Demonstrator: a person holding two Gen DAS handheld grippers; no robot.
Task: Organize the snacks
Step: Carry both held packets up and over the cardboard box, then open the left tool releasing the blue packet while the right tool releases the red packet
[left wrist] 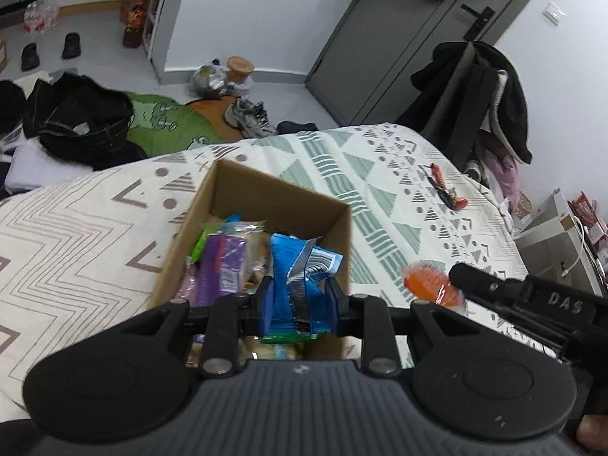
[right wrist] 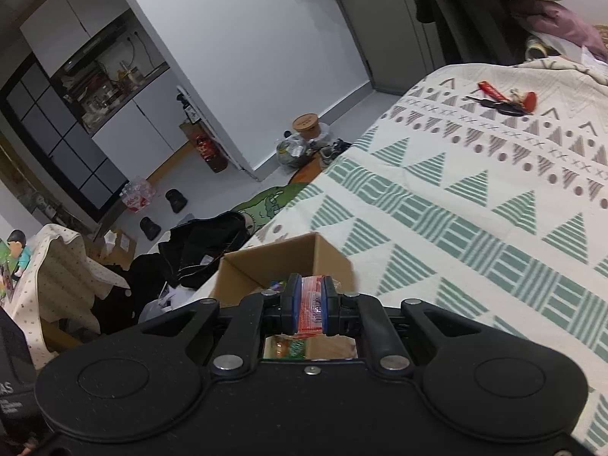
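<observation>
A brown cardboard box [left wrist: 243, 190] stands on the patterned bedspread and holds several snack packets, among them a purple one [left wrist: 218, 266]. My left gripper [left wrist: 300, 296] is shut on a blue snack packet [left wrist: 298, 266] over the box's near right part. My right gripper [right wrist: 311, 298] is shut on an orange snack packet [right wrist: 312, 306], just above the box's near edge [right wrist: 288, 254]. In the left wrist view the orange packet [left wrist: 429, 285] and the right gripper's finger [left wrist: 478, 283] hang to the right of the box.
A bunch of keys with a red tag [right wrist: 501, 102] lies on the bedspread [right wrist: 475, 209] far right. Black clothes [left wrist: 76, 121], a green rug [left wrist: 171, 121] and shoes [left wrist: 249, 116] lie on the floor beyond the bed. A coat-covered chair [left wrist: 482, 87] stands at the bed's far corner.
</observation>
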